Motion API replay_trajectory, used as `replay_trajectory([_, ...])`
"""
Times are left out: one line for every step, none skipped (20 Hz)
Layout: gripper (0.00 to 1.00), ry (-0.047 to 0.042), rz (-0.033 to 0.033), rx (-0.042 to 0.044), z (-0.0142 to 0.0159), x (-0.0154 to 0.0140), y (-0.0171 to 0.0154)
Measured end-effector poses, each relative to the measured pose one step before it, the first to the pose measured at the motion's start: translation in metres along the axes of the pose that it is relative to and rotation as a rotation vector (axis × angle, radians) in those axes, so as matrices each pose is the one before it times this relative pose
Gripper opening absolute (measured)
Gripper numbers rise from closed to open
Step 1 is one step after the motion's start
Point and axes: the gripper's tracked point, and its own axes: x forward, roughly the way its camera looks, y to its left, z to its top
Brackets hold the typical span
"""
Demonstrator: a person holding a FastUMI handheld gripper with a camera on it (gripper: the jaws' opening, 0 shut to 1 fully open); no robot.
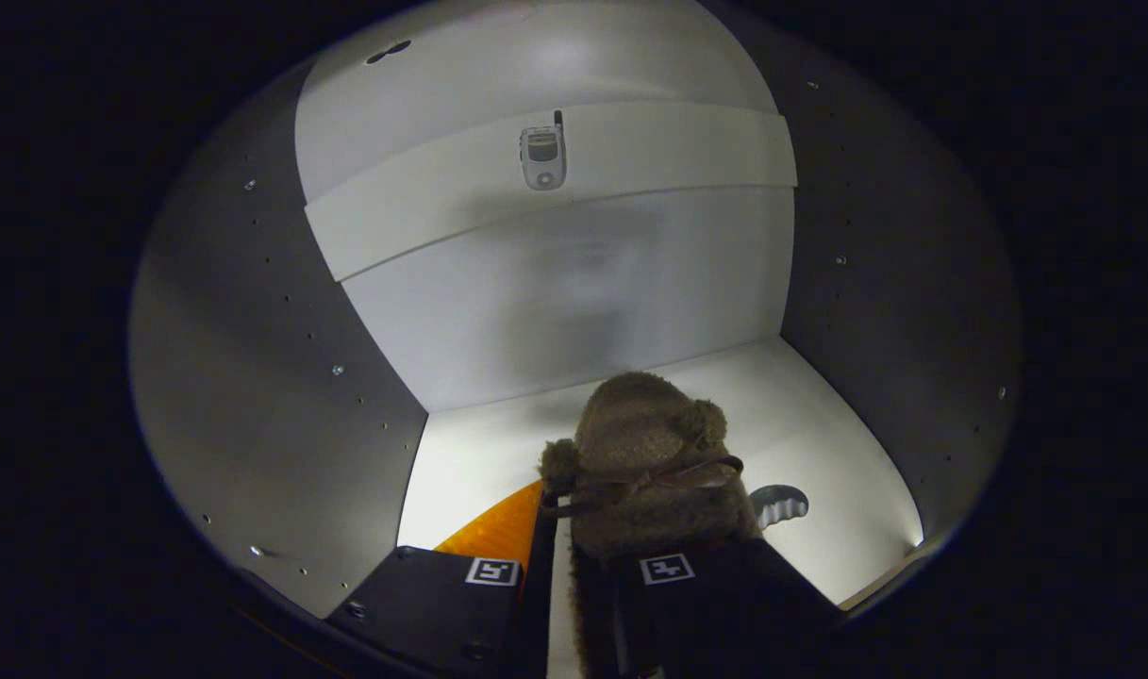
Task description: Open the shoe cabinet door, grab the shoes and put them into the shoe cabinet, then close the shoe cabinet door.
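Note:
I am looking into the shoe cabinet (281, 377), a pale box with grey side walls and a white floor. A brown fluffy shoe (644, 453) with a thin dark lace bow sticks out forward from between my fingers, its toe pointing at the back wall. My gripper (578, 571) is shut on the shoe's rear part, holding it just above the cabinet floor. Whether the shoe touches the floor is hidden.
A white shelf board (555, 179) crosses the back wall higher up, with a small silver flip phone (543, 156) on it. An orange patch (498, 528) lies on the floor left of the shoe, and a small grey scalloped piece (779, 503) lies right of it.

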Motion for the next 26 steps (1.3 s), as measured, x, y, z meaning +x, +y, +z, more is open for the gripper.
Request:
replay_trajectory([0.33,0.00195,0.01631,0.00265,-0.00058,-0.00408,0.00275])
replay_trajectory([0.40,0.00432,0.01252,0.00091,-0.00162,-0.00507,0.00265])
replay_trajectory([0.47,0.00490,0.00624,-0.00515,-0.00091,-0.00596,0.00110])
replay_trajectory([0.54,-0.00434,0.00657,-0.00821,0.00061,-0.00805,0.00168])
replay_trajectory([0.62,-0.01085,0.00547,-0.00678,0.00164,-0.00657,0.00207])
replay_trajectory([0.69,-0.00450,0.01374,-0.00374,-0.00051,-0.00658,0.00362])
replay_trajectory([0.79,0.00024,0.00342,-0.00599,-0.00181,-0.00747,0.00174])
replay_trajectory([0.85,0.00365,0.00824,-0.00367,-0.00309,-0.00730,0.00179])
replay_trajectory([0.90,-0.00171,0.00459,-0.00635,-0.00244,-0.00732,0.00145])
replay_trajectory([0.96,-0.01370,0.00202,-0.01036,-0.00102,-0.00851,-0.00067])
replay_trajectory([0.98,-0.02093,0.00321,-0.00895,0.00088,-0.00897,-0.00037])
replay_trajectory([0.98,-0.02311,0.01368,0.00503,0.00179,-0.01163,0.00166])
replay_trajectory([0.98,-0.02299,0.01309,0.01062,0.00100,-0.01089,0.00189])
replay_trajectory([0.99,-0.02511,0.00894,0.01097,0.00283,-0.01277,0.00015])
replay_trajectory([0.98,-0.02672,0.00789,0.00611,0.00287,-0.01418,-0.00063])
replay_trajectory([0.98,-0.03039,0.00807,0.00034,0.00397,-0.01425,0.00039])
replay_trajectory([0.98,-0.03121,0.00779,-0.00809,0.00404,-0.01463,0.00051])
replay_trajectory([0.98,-0.03254,-0.00436,-0.00973,0.00571,-0.01560,-0.00236])
replay_trajectory([0.98,-0.03610,0.00214,-0.01005,0.00659,-0.01589,-0.00068])
replay_trajectory([0.98,-0.04339,-0.00070,-0.01104,0.00775,-0.01526,0.00090])
replay_trajectory([0.98,-0.04096,-0.00148,-0.01441,0.00937,-0.01667,0.00017])
replay_trajectory([0.98,-0.04177,-0.00666,-0.01685,0.00794,-0.01469,-0.00026])
replay_trajectory([0.98,-0.04080,-0.00010,-0.01499,0.01192,-0.02065,0.00074])
replay_trajectory([0.98,-0.03628,-0.00337,-0.01447,0.00996,-0.01829,0.00173])
replay_trajectory([0.98,-0.03647,0.00984,-0.01324,0.01039,-0.01841,0.00305])
replay_trajectory([0.98,-0.02863,-0.00311,-0.00759,0.00948,-0.01692,0.00079])
